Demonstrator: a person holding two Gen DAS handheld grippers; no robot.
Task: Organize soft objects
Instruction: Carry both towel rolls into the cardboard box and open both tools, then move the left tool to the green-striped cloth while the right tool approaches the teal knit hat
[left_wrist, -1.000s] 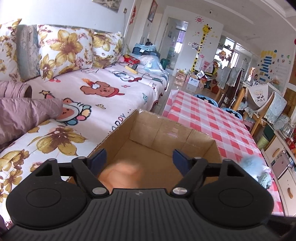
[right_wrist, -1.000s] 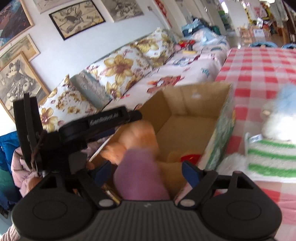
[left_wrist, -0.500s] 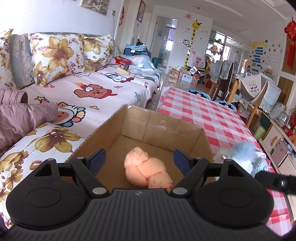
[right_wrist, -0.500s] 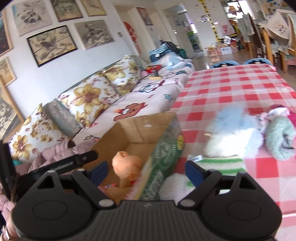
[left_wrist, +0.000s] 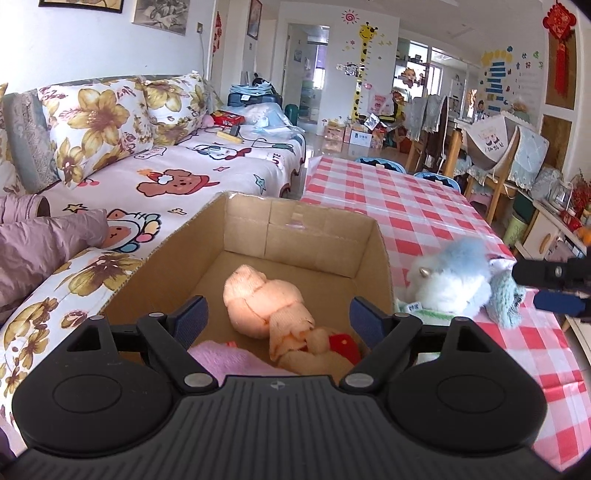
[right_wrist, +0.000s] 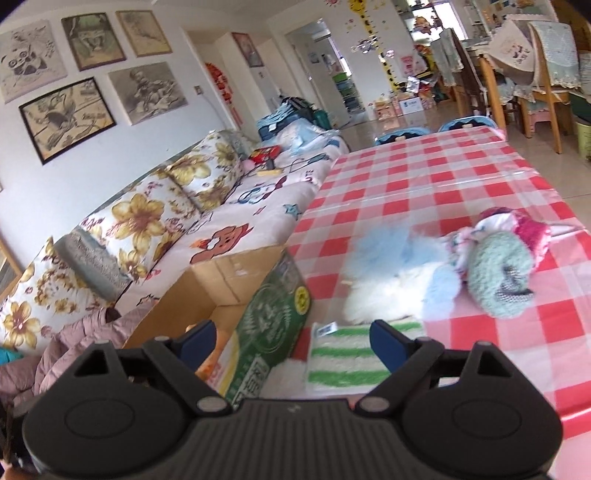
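An open cardboard box (left_wrist: 303, 236) stands at the table's left edge. A peach plush toy (left_wrist: 266, 302) and a pink cloth (left_wrist: 229, 360) lie loose in it. My left gripper (left_wrist: 277, 315) hovers over the box, its jaws opening, gripping nothing. My right gripper (right_wrist: 291, 338) stands open beside the box's green printed side (right_wrist: 273, 317), above a green-striped white cloth (right_wrist: 343, 354). Past the cloth lie a white and blue unicorn plush (right_wrist: 391, 288), a teal knit toy (right_wrist: 498, 273) and a pink and white bundle (right_wrist: 517, 225). In the left wrist view the right gripper's finger (left_wrist: 554, 301) shows beside the unicorn (left_wrist: 450, 280).
The table (right_wrist: 424, 173) has a red and white checked cover. A sofa (left_wrist: 177, 177) with floral cushions runs along its left, with a mauve jacket (left_wrist: 40, 247) on it. Chairs (right_wrist: 491, 92) and cluttered furniture stand beyond the table's far end.
The peach toy dropped from between the left jaws into the box and now lies still. The right gripper let a purple cloth go over the box and swung right toward the toys on the table.
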